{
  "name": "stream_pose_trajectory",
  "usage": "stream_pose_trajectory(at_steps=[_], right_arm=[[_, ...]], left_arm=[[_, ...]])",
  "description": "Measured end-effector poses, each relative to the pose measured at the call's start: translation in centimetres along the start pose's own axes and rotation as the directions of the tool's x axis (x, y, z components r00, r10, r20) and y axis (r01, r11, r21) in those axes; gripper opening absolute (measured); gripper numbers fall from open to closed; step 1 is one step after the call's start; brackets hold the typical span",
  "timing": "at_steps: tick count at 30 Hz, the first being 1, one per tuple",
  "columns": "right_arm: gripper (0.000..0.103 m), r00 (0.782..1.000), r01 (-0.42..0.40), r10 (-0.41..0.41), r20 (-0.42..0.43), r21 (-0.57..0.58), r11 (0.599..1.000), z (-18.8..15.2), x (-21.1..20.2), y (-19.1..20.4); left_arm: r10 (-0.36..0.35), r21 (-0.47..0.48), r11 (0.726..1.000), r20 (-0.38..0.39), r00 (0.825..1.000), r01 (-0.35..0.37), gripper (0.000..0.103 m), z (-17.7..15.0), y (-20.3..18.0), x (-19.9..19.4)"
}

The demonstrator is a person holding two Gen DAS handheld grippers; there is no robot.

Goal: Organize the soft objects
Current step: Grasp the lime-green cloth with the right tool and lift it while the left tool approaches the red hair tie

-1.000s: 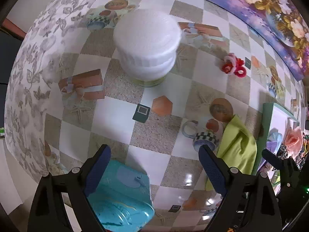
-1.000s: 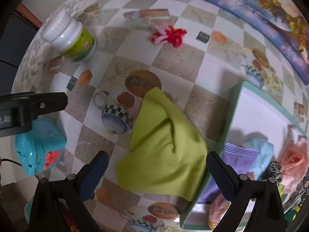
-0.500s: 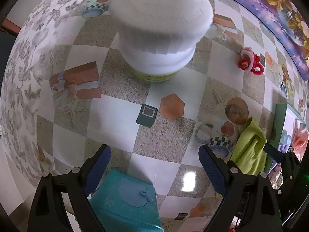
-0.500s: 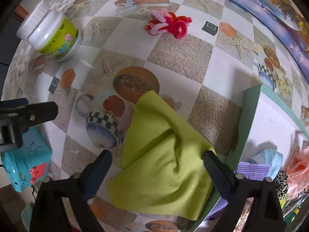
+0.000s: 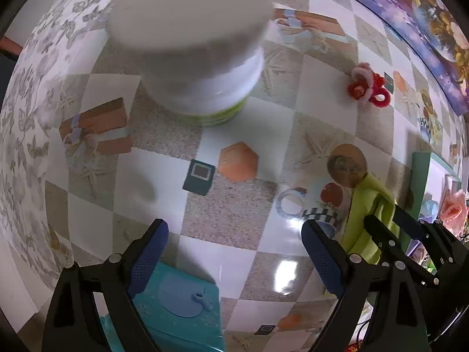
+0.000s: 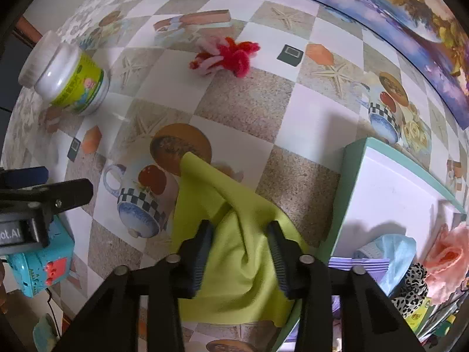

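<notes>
Right hand-held gripper (image 6: 240,252): points down at the counter (image 6: 243,105); its jaws have just been closing and now pinch a raised fold of the green cloth (image 6: 234,234).
Cloth: lies crumpled on the counter, just left of the tray (image 6: 348,182), its far corner over a printed mug.
Left hand-held gripper (image 5: 234,255): spread wide, nothing between the jaws, above bare counter near a teal toy (image 5: 181,308).
White jar (image 6: 70,79): far left.
Red-pink yarn piece (image 6: 225,55): far centre.
Tray: holds a blue cloth (image 6: 392,252) and pink flower (image 6: 448,258).
</notes>
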State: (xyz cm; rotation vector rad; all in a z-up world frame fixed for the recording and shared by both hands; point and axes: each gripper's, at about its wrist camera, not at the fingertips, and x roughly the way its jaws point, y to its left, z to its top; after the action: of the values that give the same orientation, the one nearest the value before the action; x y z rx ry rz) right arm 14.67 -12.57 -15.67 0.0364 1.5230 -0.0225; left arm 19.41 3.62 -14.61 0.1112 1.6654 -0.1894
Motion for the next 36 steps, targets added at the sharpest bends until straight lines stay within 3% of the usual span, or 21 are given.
stream_pose_trajectory(at_steps=[4, 8, 24, 27, 31, 36], right_arm=[[0.018, 1.000, -0.020, 0.020, 0.011, -0.001, 1.000, 0.2, -0.1, -1.4], [0.009, 0.999, -0.040, 0.040, 0.017, 0.000, 0.999, 0.2, -0.6, -2.1], [0.008, 0.984, -0.074, 0.058, 0.169, 0.092, 0.993, 1.4, -10.2, -8.6], [0.008, 0.981, -0.062, 0.040, 0.189, 0.110, 0.992, 1.0, -11.8, -9.6], [0.008, 0.983, -0.076, 0.055, 0.177, 0.117, 0.990, 1.2, -10.9, -9.7], [0.008, 0.988, -0.087, 0.073, 0.139, 0.097, 0.991, 1.8, -8.8, -8.9]], left_arm=[[0.002, 0.014, 1.000, 0.004, 1.000, -0.002, 0.092, 0.3, -1.4, -0.4], [-0.009, 0.026, 1.000, 0.012, 1.000, 0.009, 0.092, 0.1, -2.7, -1.3], [-0.058, 0.101, 0.994, 0.112, 0.992, 0.047, 0.091, 3.6, -11.8, -4.9], [-0.076, 0.103, 0.993, 0.123, 0.989, 0.064, 0.078, 5.4, -13.9, -5.1], [-0.102, 0.076, 0.993, 0.114, 0.988, 0.093, 0.078, 7.2, -15.2, -4.0], [-0.075, 0.054, 0.996, 0.144, 0.987, 0.068, 0.077, 9.8, -16.5, -2.8]])
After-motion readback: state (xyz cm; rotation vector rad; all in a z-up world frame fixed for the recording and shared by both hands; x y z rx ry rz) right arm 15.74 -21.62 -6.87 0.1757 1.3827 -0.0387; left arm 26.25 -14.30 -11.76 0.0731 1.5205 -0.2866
